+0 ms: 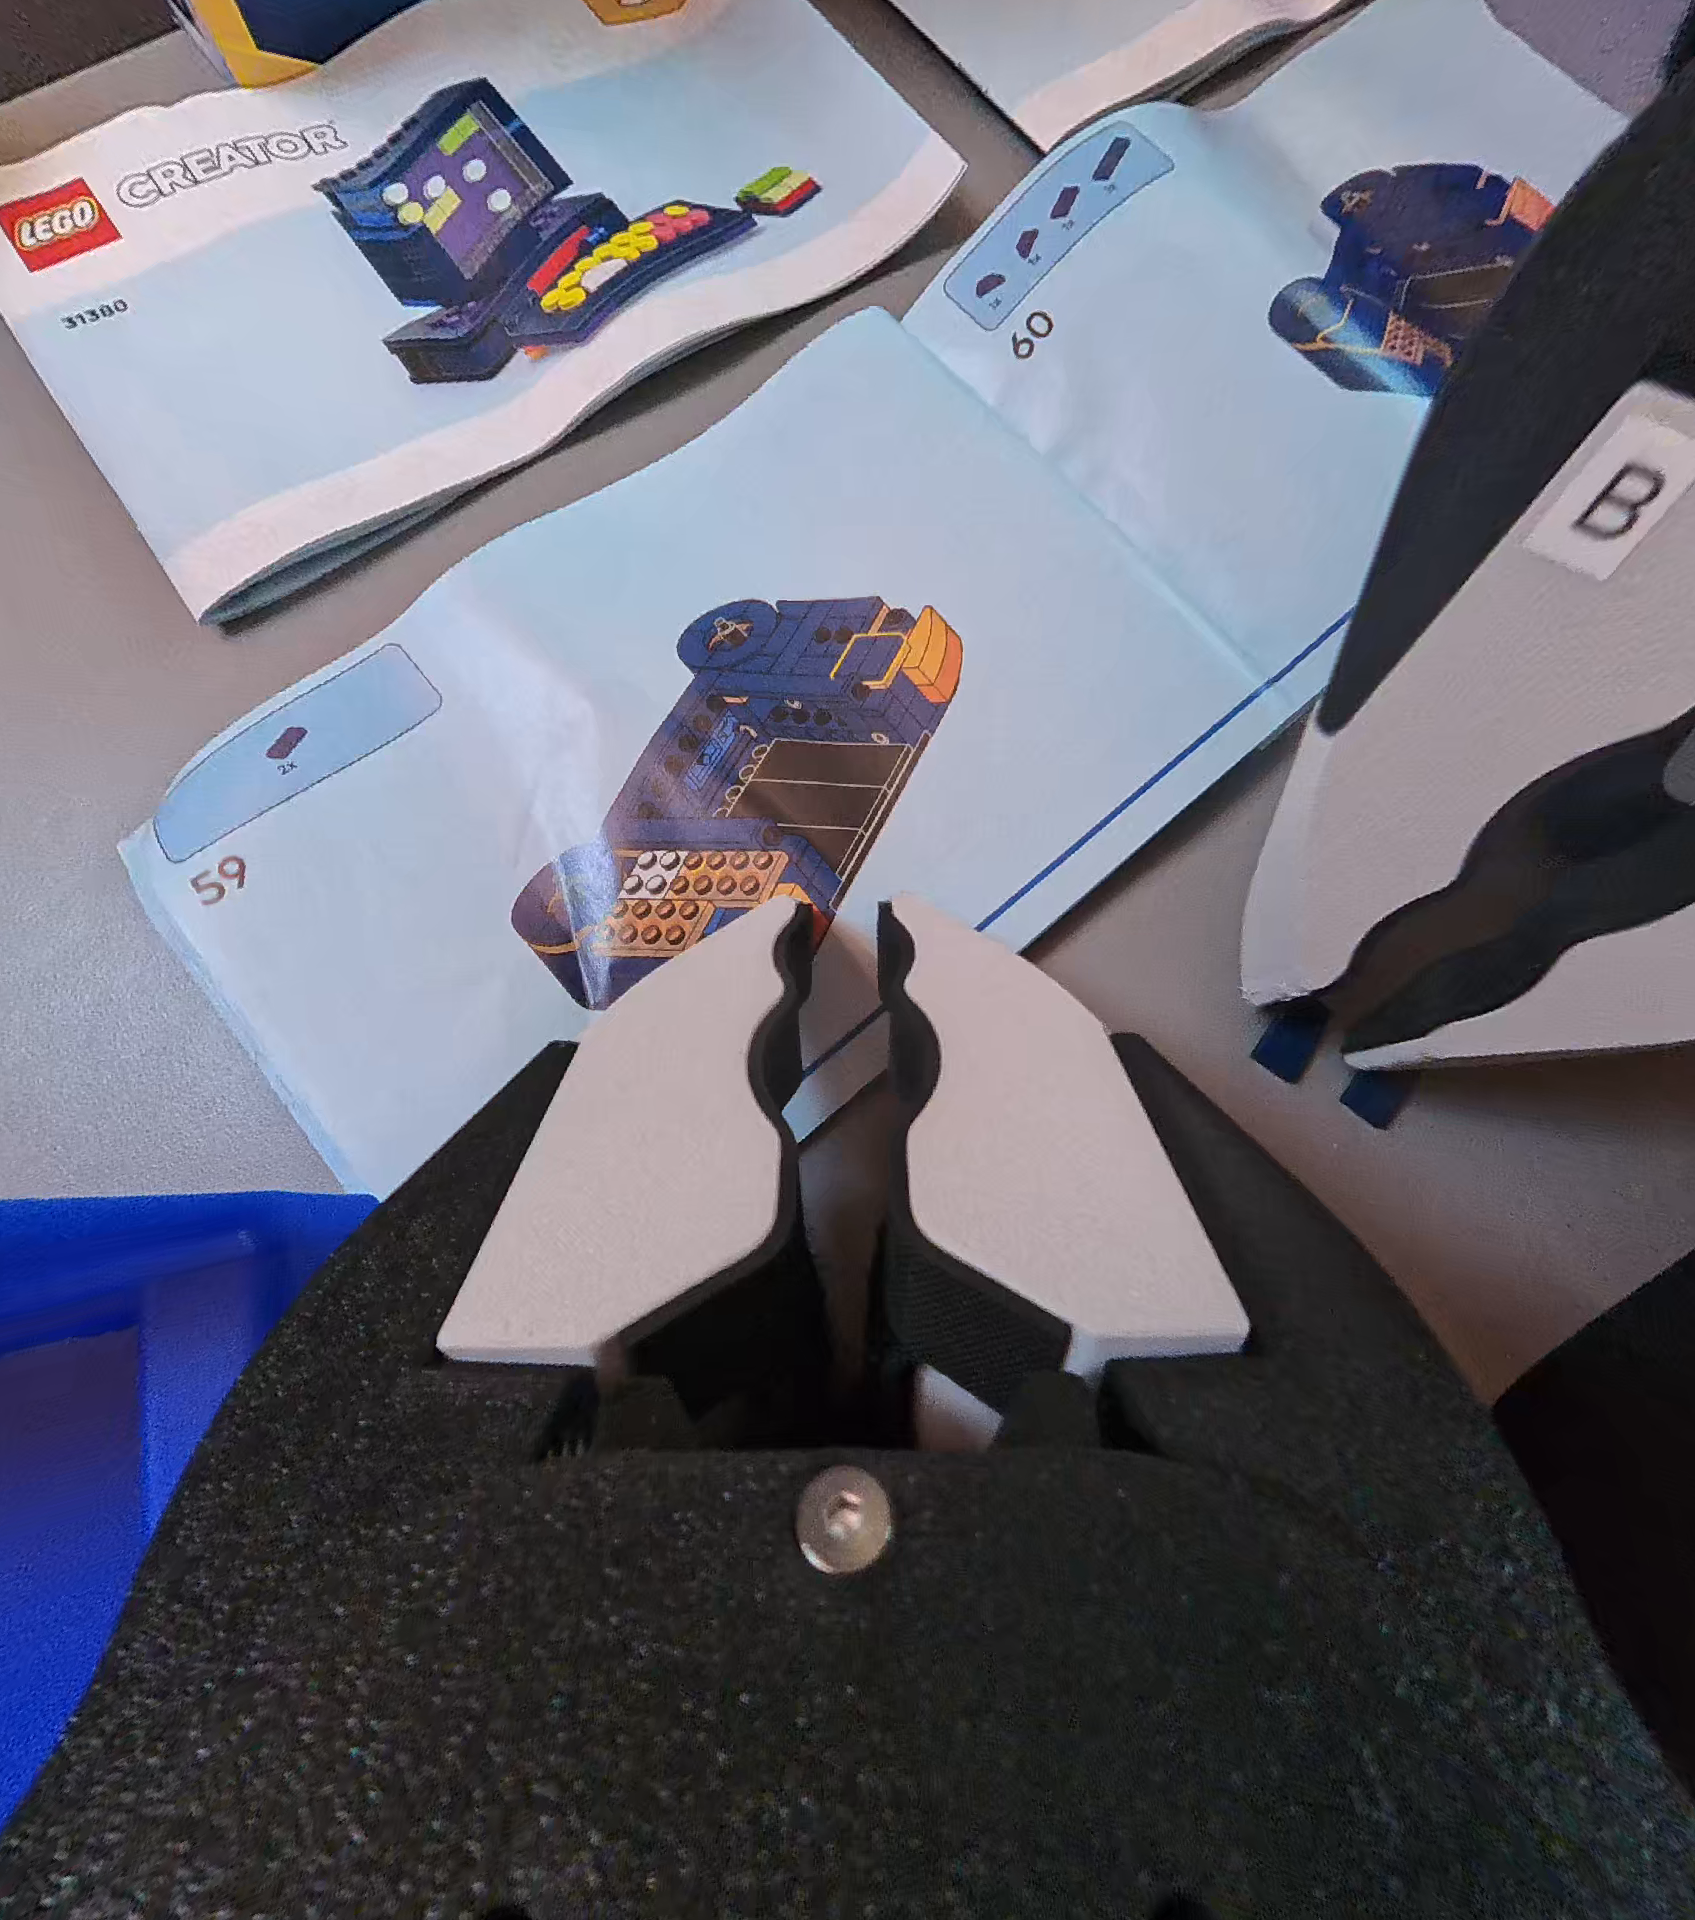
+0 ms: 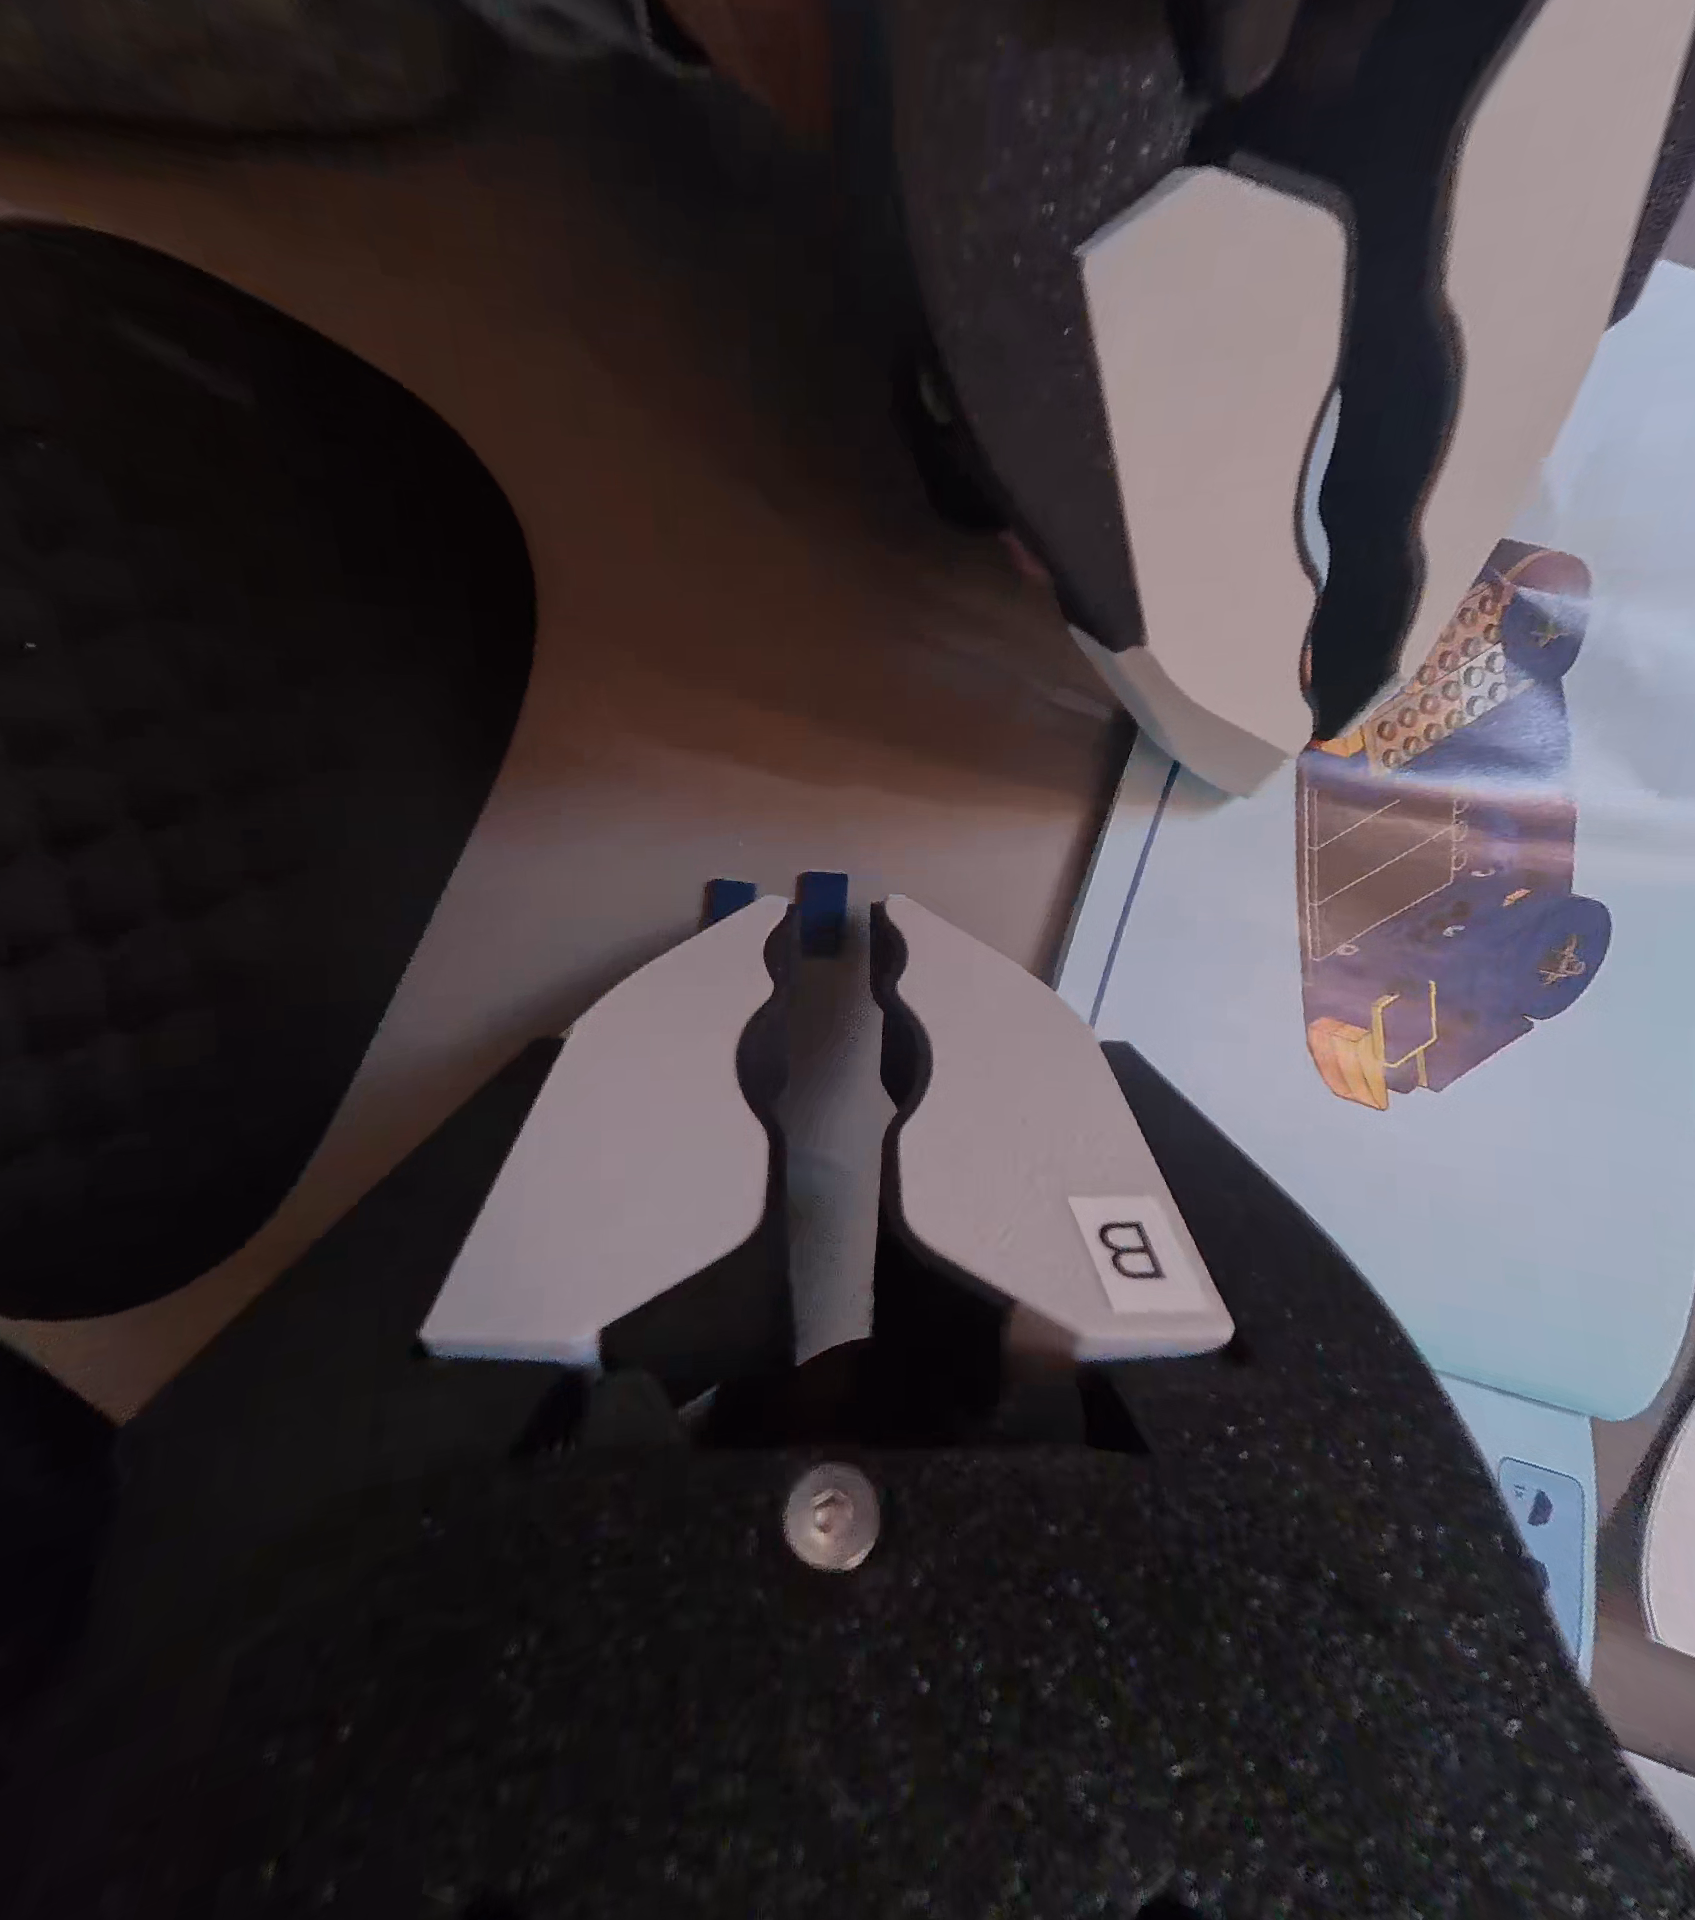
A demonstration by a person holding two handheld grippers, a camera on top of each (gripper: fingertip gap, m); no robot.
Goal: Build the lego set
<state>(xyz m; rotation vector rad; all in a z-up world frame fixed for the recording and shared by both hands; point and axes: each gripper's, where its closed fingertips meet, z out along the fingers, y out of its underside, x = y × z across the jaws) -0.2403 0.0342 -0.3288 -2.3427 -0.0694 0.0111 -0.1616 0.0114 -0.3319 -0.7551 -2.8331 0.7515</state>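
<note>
Lego pieces, two small dark-blue ones [image 2: 822, 914], at frame centre on the tan table [image 2: 718, 644], one inside the tips of the right gripper [image 2: 827, 920] with jaws near but whether clamped cannot be told, the other [image 2: 731, 896] just beside. Left gripper [image 1: 843, 920] lower centre, narrowly parted and empty, over the open instruction booklet [image 1: 822, 499], probably pinning the page flat. Closed booklet [image 1: 303, 343] upper left, blue bin [image 1: 43, 1455] lower left.

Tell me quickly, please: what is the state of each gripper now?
Left gripper: slightly open, holding nothing, over the open instruction booklet.
Right gripper: nearly closed around a small blue piece; a firm grip cannot be confirmed.
</note>
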